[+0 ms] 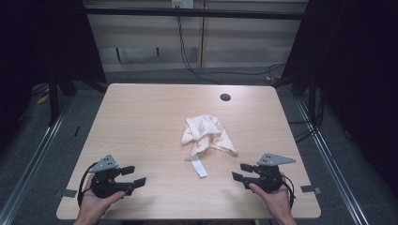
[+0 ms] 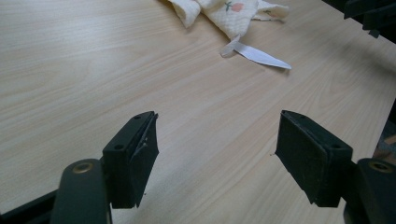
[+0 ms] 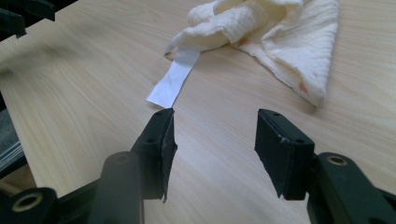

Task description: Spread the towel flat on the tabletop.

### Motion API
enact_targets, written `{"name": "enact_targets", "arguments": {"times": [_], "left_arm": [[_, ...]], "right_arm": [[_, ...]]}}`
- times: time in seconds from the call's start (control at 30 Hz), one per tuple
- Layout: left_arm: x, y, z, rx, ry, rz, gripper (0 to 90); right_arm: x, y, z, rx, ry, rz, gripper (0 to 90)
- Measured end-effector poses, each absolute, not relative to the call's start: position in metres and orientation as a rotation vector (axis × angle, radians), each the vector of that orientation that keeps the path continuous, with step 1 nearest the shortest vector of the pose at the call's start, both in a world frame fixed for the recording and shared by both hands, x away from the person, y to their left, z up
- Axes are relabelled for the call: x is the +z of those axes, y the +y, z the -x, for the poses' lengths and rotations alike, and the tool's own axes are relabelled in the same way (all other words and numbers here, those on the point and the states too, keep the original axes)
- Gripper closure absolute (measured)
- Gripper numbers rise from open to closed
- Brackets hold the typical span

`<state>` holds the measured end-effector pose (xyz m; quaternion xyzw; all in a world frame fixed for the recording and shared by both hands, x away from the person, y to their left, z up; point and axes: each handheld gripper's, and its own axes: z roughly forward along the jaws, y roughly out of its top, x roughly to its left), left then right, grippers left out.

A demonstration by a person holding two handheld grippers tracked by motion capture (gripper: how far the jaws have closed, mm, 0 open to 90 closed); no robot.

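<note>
Surface (image 1: 141, 117): crumpled cloth (image 1: 206, 133) at its middle, slightly right of centre. Label strip (image 1: 199, 167) trails from the cloth's near edge toward the person. Left gripper (image 1: 133, 177) at the near left corner, right gripper (image 1: 240, 172) at the near right; cloth lies between and beyond them, apart from both.

A light wood-grain bench (image 1: 141, 122) with rounded corners stands on a grey floor (image 1: 42, 140). A crumpled cream cloth (image 1: 206, 133) with small orange prints lies right of centre, its white label (image 1: 199, 167) stretched flat toward the near edge. A dark round cable hole (image 1: 225, 97) sits near the far edge.
</note>
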<state>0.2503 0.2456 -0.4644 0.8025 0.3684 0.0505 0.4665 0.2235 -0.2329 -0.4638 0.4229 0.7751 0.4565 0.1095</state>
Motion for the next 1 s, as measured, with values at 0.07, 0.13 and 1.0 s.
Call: {"name": "enact_targets", "arguments": {"times": [0.07, 0.13, 1.0], "left_arm": [[-0.464, 0.247, -0.250, 0.133, 0.904, -1.971, 29.1], [-0.465, 0.247, -0.251, 0.125, 0.906, -1.971, 29.5], [-0.465, 0.247, -0.252, 0.141, 0.887, -1.994, 29.1]], "right_arm": [[-0.461, -0.231, -0.225, 1.348, 2.292, -1.235, 47.6], [-0.456, -0.228, -0.231, 1.361, 2.301, -1.219, 49.2], [-0.444, -0.200, -0.314, 1.340, 2.371, -1.157, 41.6]]}}
